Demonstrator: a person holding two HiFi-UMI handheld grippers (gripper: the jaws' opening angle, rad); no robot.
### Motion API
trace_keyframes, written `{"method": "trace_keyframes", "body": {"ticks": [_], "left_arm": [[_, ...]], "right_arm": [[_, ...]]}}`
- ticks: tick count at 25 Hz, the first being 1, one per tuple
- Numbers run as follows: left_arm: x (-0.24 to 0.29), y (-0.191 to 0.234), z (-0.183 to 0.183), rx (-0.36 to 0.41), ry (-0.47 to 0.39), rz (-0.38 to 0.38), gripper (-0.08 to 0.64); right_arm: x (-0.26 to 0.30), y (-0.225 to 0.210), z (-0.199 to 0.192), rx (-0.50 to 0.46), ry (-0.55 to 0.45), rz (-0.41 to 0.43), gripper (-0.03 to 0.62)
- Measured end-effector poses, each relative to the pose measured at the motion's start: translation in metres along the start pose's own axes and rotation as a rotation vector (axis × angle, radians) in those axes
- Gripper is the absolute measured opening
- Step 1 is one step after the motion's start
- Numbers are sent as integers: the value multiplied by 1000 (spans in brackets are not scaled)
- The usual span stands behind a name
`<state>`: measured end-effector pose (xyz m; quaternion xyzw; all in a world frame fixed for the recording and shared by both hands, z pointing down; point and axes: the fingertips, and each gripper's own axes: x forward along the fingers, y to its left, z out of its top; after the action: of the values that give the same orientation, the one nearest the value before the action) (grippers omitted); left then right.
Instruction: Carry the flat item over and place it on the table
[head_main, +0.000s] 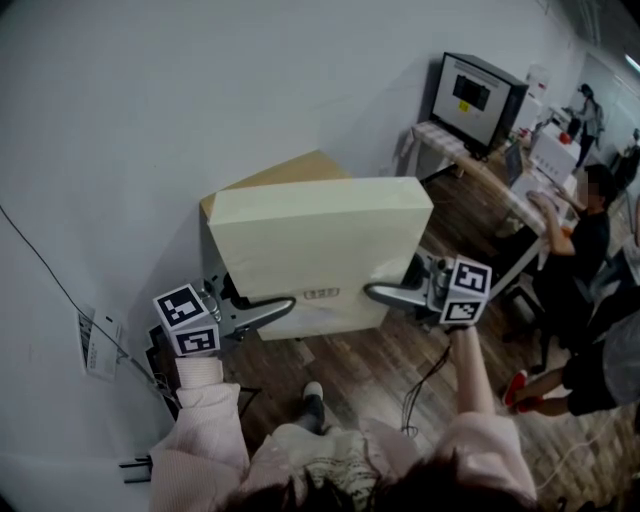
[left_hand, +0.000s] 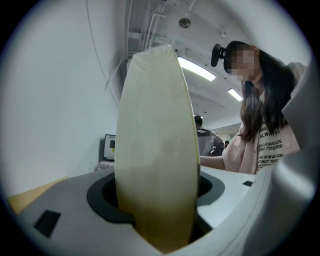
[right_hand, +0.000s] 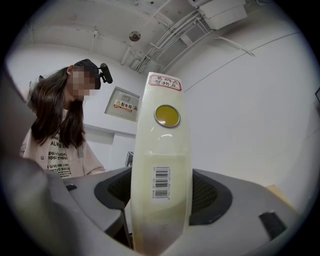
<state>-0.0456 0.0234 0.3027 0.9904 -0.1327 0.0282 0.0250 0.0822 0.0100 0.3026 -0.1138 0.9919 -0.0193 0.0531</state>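
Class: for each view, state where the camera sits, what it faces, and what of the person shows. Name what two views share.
Head view: on the head, looking down at the pack gripped by left gripper and right gripper; sleeves show.
Left gripper view: on that gripper, facing along its jaws at the pack's edge; the person shows at right.
Right gripper view: likewise, facing the opposite edge with its barcode; person at left.
Shared: both gripper views show pack and person.

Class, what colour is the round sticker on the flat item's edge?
Yellow. The round sticker on the flat item shows best in the right gripper view.
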Motion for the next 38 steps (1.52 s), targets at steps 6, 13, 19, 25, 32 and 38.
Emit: {"method": "trace_keyframes", "body": {"ticks": [6,13,19,25,32,38], "left_arm": [[10,27,-1,-2,1,-2,325],[16,62,-1,-6,9,-11,326],[16,93,0,-8,9,-25,325],[18,121,-2,-13,7,-41,325],[17,151,-10,-24,8,-54,325],[18,173,-14,-5,14,-58,327]], "right_arm": [[4,-29,-1,-1,3,-1,307],[14,-63,-4,7,11,-9,307],[28,-88,-5,9,17,-23,308],[40,-112,-8,9,27,-41,310],[54,-136,-16,17,28,-55,310],[64,-155,-21,10,23,-51,311]]}}
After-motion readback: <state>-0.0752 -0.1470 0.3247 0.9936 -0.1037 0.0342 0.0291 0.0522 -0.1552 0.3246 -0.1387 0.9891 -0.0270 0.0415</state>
